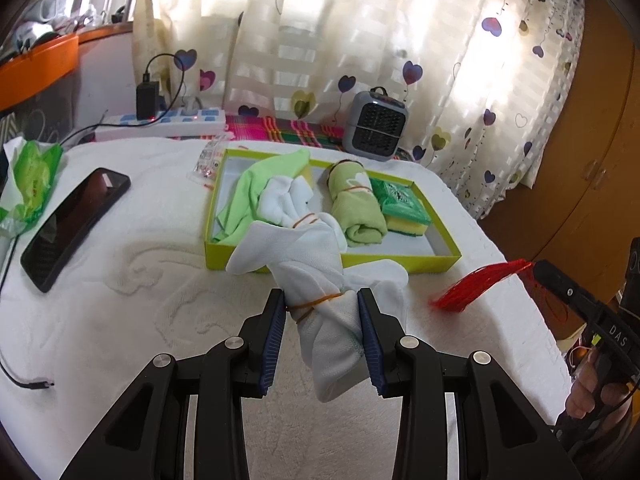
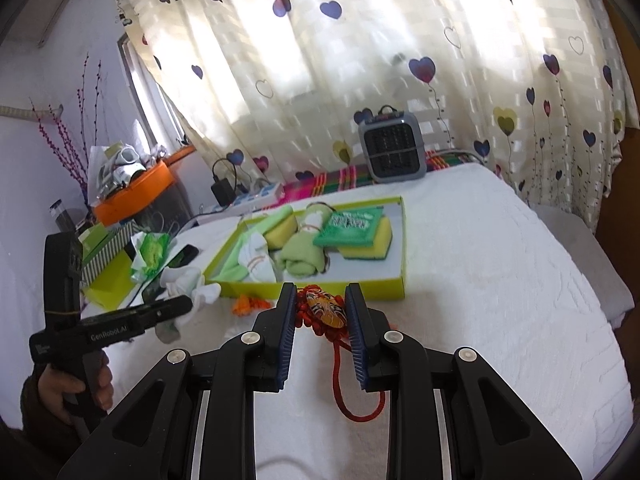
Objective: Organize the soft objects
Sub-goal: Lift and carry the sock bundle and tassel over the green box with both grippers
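My left gripper (image 1: 322, 300) is shut on a white sock bundle (image 1: 316, 264) tied with rubber bands, held above the white bed cover in front of the yellow-green tray (image 1: 332, 258). In the tray lie a green cloth (image 1: 256, 192), a white sock roll (image 1: 288, 200), a rolled green towel (image 1: 356, 208) and a green-and-yellow sponge (image 1: 404, 210). My right gripper (image 2: 321, 300) is shut on a red knotted ornament with a painted mask (image 2: 324, 310); its red tassel (image 1: 476, 284) shows in the left wrist view. The tray also shows in the right wrist view (image 2: 394, 284).
A black phone (image 1: 72, 224) and a green tissue pack (image 1: 32, 180) lie at the left. A grey heater (image 1: 376, 126) and a power strip (image 1: 168, 120) stand behind the tray. An orange item (image 2: 250, 304) lies by the tray's front.
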`<state>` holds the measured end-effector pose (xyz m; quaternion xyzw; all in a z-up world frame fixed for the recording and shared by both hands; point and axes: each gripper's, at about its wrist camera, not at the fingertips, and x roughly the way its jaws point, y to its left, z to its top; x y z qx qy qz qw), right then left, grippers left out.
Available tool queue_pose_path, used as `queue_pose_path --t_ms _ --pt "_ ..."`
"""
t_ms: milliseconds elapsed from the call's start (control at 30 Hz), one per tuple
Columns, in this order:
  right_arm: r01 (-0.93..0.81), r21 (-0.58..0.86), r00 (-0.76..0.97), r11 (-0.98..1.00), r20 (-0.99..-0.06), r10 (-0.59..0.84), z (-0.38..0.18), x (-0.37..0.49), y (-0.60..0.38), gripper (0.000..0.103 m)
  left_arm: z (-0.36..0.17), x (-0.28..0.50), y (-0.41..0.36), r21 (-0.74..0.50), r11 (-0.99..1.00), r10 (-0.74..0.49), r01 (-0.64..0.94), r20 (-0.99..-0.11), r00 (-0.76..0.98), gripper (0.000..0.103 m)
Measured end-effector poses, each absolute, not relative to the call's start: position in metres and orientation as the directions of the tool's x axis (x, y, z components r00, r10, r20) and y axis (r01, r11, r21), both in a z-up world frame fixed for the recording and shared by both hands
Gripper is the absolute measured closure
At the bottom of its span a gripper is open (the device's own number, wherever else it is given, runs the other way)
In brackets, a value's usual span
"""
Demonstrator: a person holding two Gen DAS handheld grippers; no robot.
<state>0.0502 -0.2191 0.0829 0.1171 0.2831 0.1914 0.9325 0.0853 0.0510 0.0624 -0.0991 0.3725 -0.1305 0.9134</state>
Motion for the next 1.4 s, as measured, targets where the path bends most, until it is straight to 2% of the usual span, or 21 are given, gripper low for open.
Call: queue_pose_path --t_ms 1033,1400 --pt "-0.295 0.276 0.816 0.915 -0.425 0.392 0.123 0.1 -0.209 0.077 0.093 0.133 0.039 -0.217 0.954 -0.3 0.209 -0.628 0.718 0.068" --pt "-0.285 0.273 0.81 0.919 -0.444 0.383 0.12 0.135 -0.201 0.077 0.091 0.16 0.036 -0.206 0.958 -0.286 0.2 -0.636 0.717 0.068"
